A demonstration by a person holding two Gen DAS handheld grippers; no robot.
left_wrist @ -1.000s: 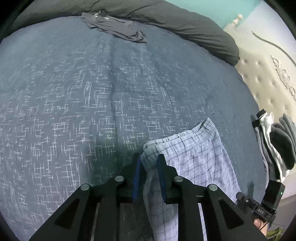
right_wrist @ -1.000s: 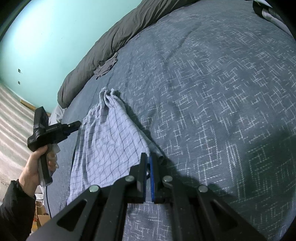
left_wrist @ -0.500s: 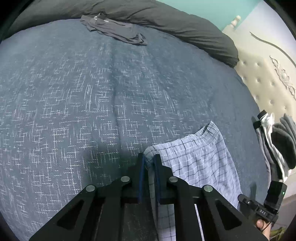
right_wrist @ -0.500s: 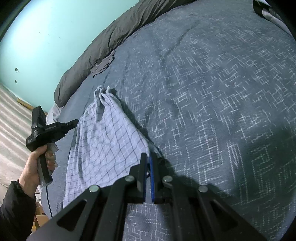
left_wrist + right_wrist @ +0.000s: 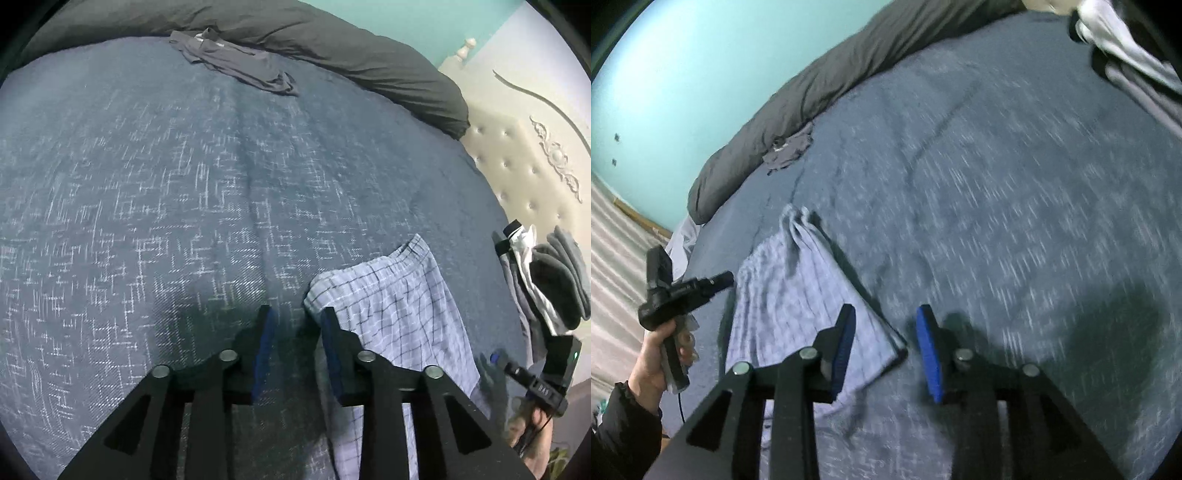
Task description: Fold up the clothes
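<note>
Blue-padded, the left claw (image 5: 295, 321) and right claw (image 5: 886, 332) both gape apart, gripping nothing. Plaid shorts (image 5: 399, 306) lie flat on the bed (image 5: 184, 184), lower right of the left frame; a dark garment (image 5: 236, 62) sits at top.

Both the left gripper (image 5: 295, 328) and the right gripper (image 5: 886, 328) are matte black frames with triangular cut-outs, round silver screws (image 5: 365, 356) and blue pads (image 5: 929, 350) lining the fingers. Left of the right gripper's frame, the left hand (image 5: 661, 354) emerges from a black sleeve (image 5: 624, 428) with a gathered cuff. Beside that hand a thin dark cable (image 5: 680, 406) hangs from the black handle (image 5: 674, 295).
</note>
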